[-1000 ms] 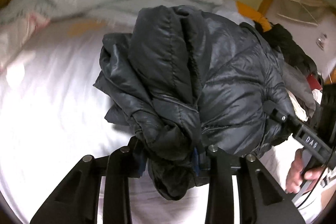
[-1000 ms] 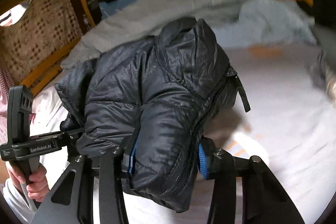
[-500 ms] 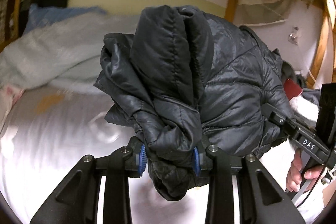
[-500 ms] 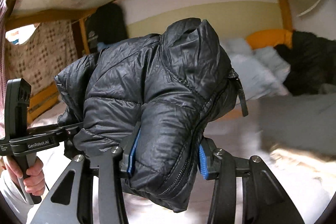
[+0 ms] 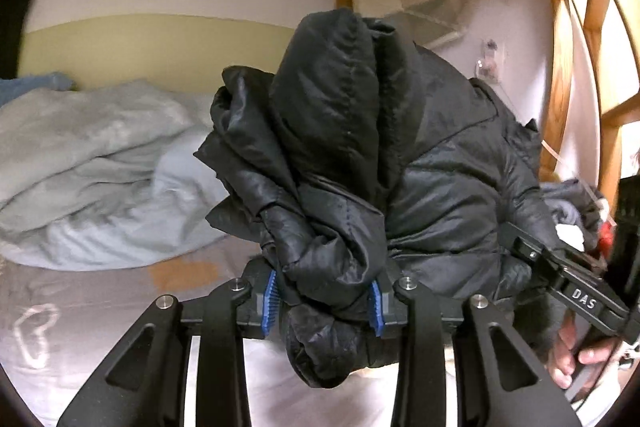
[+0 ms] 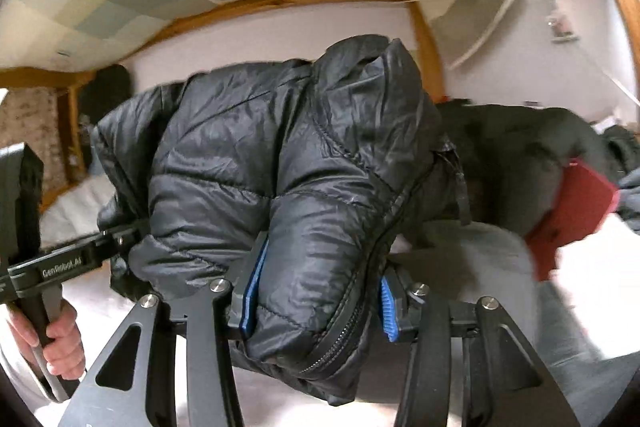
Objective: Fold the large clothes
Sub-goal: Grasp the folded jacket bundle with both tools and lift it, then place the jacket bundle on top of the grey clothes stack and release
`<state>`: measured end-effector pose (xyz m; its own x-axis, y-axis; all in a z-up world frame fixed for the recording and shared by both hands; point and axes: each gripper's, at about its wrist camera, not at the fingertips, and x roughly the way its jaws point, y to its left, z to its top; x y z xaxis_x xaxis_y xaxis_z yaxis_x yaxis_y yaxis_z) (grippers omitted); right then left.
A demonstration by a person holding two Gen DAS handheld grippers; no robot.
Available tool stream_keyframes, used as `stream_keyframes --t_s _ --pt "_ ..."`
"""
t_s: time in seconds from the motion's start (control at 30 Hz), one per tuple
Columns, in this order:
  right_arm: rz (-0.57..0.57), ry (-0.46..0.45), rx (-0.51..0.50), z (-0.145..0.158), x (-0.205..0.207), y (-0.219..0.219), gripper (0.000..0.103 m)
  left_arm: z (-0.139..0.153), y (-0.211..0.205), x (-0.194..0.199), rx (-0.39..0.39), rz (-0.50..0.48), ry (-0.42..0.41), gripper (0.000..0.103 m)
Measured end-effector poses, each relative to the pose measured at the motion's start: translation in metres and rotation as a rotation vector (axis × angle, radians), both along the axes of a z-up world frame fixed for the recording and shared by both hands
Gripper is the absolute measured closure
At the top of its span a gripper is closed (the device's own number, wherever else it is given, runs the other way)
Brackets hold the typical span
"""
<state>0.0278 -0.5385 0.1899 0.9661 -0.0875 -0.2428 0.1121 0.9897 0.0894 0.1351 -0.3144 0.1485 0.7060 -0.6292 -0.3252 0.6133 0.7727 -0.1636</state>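
Both hand-held grippers, left [image 5: 323, 299] and right [image 6: 316, 301], clamp the puffy jacket [image 5: 360, 167] above the bed [image 5: 120, 291]; it's soft, slippery, so grip seams.

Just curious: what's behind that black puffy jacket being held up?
Behind the black puffy jacket, the left camera shows a rumpled pale duvet; the right camera shows dark clothes and something red. The jacket hides whatever lies directly behind it.

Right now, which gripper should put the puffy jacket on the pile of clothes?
Probably the right gripper: the dark clothes pile lies just beyond its side. The left gripper also clamps the black jacket but faces the blanket.
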Motion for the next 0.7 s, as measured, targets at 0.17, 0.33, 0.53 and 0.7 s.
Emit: stream_keyframes --t_s 0.17,0.33,0.53,0.7 --pt "-0.116 0.027 -0.021 -0.026 0.006 -0.047 0.054 -0.03 -0.049 0.021 0.024 -0.022 0.032 0.069" --pt "-0.139 0.027 0.044 -0.043 0.013 -0.064 0.049 -0.041 -0.062 0.037 0.036 0.024 0.02 0.054" --pt "-0.199 0.018 0.016 -0.039 0.012 -0.052 0.026 -0.03 -0.047 0.037 0.053 0.099 -0.037 0.022" --pt "-0.327 -0.026 -0.045 -0.034 -0.002 -0.035 0.0 -0.016 -0.025 0.019 0.08 0.147 -0.153 0.0"
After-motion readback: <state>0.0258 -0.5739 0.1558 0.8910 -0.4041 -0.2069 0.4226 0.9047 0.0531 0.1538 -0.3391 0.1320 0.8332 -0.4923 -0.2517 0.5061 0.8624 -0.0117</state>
